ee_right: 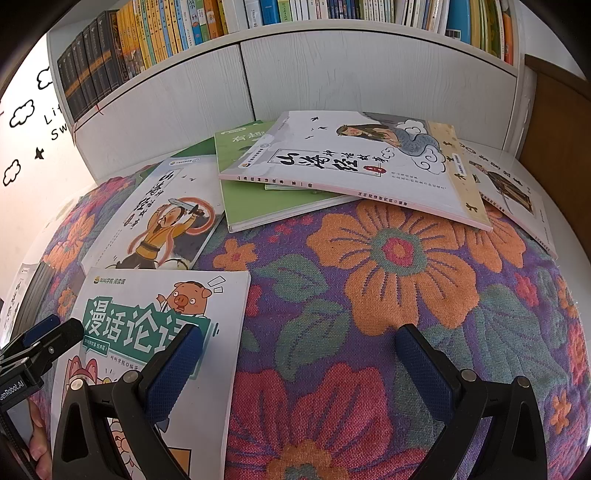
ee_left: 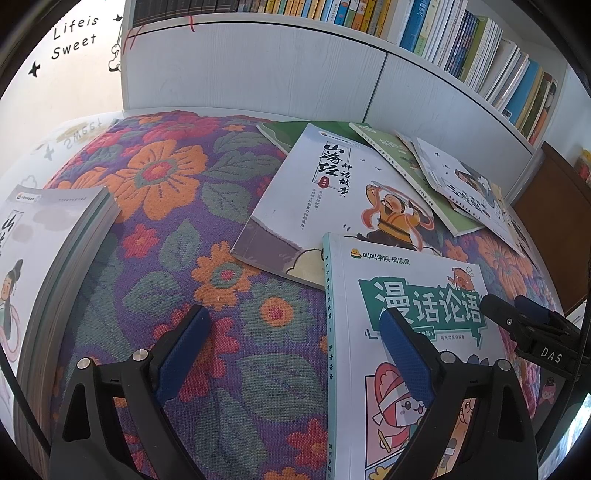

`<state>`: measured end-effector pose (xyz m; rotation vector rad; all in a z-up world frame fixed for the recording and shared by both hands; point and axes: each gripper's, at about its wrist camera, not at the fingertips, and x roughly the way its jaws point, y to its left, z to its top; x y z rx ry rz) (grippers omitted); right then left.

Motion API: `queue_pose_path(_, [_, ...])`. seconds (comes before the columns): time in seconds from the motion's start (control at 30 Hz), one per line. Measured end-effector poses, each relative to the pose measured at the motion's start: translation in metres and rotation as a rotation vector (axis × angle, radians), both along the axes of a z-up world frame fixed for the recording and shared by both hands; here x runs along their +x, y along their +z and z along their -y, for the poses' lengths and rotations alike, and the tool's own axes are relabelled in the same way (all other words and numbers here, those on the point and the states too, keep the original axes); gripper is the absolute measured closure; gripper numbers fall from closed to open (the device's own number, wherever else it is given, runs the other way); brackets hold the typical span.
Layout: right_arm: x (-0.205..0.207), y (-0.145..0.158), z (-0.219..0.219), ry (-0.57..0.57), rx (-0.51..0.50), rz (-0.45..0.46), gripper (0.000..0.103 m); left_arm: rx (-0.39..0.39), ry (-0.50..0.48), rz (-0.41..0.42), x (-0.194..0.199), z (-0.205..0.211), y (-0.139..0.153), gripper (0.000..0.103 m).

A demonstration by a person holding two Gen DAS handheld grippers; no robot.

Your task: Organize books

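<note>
White wood-grain bookcase (ee_right: 332, 74): open shelf above flat cabinet doors, packed with upright books (ee_right: 177, 33), black spines at the left end, yellow, blue and green spines further along. Red marks on the shelf edge.

Wall (ee_left: 74, 74) beside it: black decals of stars and clouds, with the words "Life is Sweet".

Floral woven cloth (ee_right: 388, 258): coarse knit, orange and red flowers with green leaves on purple, covering the work surface.

Loose paperbacks lying flat on the cloth:
- Stack (ee_left: 55, 258) at the left edge of the left wrist view, page edges showing, white illustrated cover on top.
- Comic-style book (ee_left: 406, 314), nearest the grippers, white glossy cover with a teal title banner, cartoon pig and a yellow logo.
- White book with a sword figure (ee_right: 162, 214), partly under the comic-style book.
- Green book (ee_right: 258, 206), under a white book with a seated figure (ee_right: 369, 162), which overhangs it at an angle.
- Another white book (ee_right: 517, 195) at the far right.

Left gripper (ee_left: 291, 328): black frame, blue textured pads, jaws spread wide, nothing between them; one finger hovers over the comic-style book.

Right gripper (ee_right: 299, 350): same build, jaws spread wide, empty, above the cloth; "DAS" is printed on its body.
</note>
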<state>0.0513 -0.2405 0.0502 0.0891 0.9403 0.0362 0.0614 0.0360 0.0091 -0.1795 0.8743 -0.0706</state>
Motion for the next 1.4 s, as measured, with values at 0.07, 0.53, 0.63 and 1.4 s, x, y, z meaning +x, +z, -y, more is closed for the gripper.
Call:
queue_pose_path(0.07, [-0.0001, 0.0001, 0.0005, 0.000, 0.000, 0.000, 0.000, 0.000, 0.000, 0.000, 0.0000, 0.0001, 0.0000, 0.010])
queue_pose_path(0.53, [0.0003, 0.0001, -0.0004, 0.000, 0.000, -0.001, 0.000, 0.002, 0.000, 0.000, 0.0001, 0.0010, 0.0000, 0.010])
queue_pose_path(0.63, [0.0004, 0.0000, -0.0006, 0.000, 0.000, -0.001, 0.000, 0.007, -0.002, -0.001, 0.0003, 0.0019, -0.0005, 0.009])
queue_pose_path(1.4, [0.0003, 0.0005, 0.0007, 0.005, 0.005, -0.004, 0.000, -0.011, -0.027, 0.000, 0.0016, -0.0022, 0.0011, 0.007])
